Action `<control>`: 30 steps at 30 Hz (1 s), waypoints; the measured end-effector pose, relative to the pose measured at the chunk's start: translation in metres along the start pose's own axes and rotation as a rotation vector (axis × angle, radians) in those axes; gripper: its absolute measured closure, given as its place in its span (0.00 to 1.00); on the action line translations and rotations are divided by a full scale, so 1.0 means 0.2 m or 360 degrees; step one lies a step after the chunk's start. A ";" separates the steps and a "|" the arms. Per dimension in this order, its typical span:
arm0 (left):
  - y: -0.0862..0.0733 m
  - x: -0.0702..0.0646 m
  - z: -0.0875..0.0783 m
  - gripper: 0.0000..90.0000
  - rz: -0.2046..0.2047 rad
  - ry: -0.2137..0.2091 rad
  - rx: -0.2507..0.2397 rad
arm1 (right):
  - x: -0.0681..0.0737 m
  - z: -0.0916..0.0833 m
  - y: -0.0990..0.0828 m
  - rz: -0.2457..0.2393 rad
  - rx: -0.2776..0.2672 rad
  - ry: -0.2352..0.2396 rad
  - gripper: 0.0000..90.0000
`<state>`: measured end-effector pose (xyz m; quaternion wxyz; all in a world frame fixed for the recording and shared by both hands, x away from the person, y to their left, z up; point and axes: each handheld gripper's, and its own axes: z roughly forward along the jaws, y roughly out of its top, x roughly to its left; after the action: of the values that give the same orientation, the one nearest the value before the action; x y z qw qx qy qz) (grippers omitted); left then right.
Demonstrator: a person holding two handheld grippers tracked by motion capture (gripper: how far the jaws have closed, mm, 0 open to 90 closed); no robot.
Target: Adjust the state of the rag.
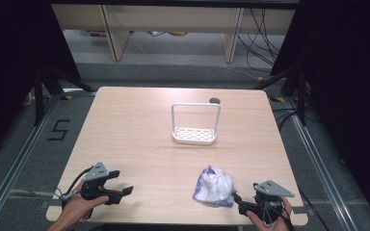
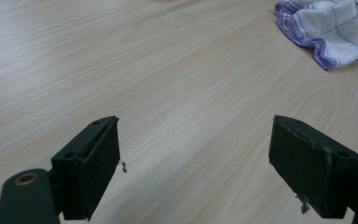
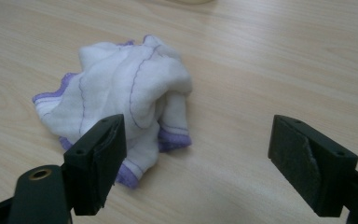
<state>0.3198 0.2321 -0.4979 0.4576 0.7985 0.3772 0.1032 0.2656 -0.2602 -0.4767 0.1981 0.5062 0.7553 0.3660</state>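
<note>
Cloth [image 1: 214,186] near front table [image 1: 139,139] edge, right tongs [image 1: 238,199] (gaping) beside.

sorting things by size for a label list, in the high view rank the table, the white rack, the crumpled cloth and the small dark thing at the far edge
1. table
2. white rack
3. crumpled cloth, close to the rack in spread; it lies nearer the camera, so this ranking is unsure
4. small dark thing

The tabletop [image 1: 139,139] is pale wood-grain laminate, smooth with a soft sheen. Near its front edge lies a crumpled cloth [image 1: 214,186] of thin white woven fabric, matt, with purple stitched hems. Toward the far edge stands a white rack [image 1: 194,124], smooth and coated. Each tool's jaws look like matt black plastic, slightly scuffed.
</note>
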 end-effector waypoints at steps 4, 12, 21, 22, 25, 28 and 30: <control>0.00 0.00 0.00 0.17 -0.0005 0.0004 0.0005 | 0.01 0.00 0.02 -0.0024 -0.0040 0.0024 0.23; 0.00 0.00 0.00 0.17 -0.0007 0.0019 0.0002 | 0.06 -0.01 0.05 -0.0059 -0.0053 0.0077 0.23; 0.00 0.00 0.00 0.17 0.0004 0.0018 -0.0013 | 0.14 0.01 0.12 -0.0154 -0.0051 0.0153 0.24; 0.00 0.00 0.01 0.17 0.0001 0.0025 -0.0013 | 0.16 0.01 0.13 -0.0126 -0.0020 0.0144 0.24; 0.00 0.00 0.01 0.17 0.0003 0.0026 -0.0012 | 0.16 0.02 0.15 -0.0195 -0.0035 0.0163 0.24; 0.00 0.01 0.01 0.17 -0.0003 0.0006 0.0001 | 0.18 0.05 0.18 -0.0243 -0.0009 0.0153 0.24; 0.00 0.01 0.01 0.17 0.0001 0.0006 -0.0007 | 0.19 0.07 0.20 -0.0263 0.0008 0.0147 0.24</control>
<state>0.3221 0.2318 -0.4991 0.4587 0.7974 0.3777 0.1057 0.2846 -0.2113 -0.4538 0.1914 0.4251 0.8038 0.3695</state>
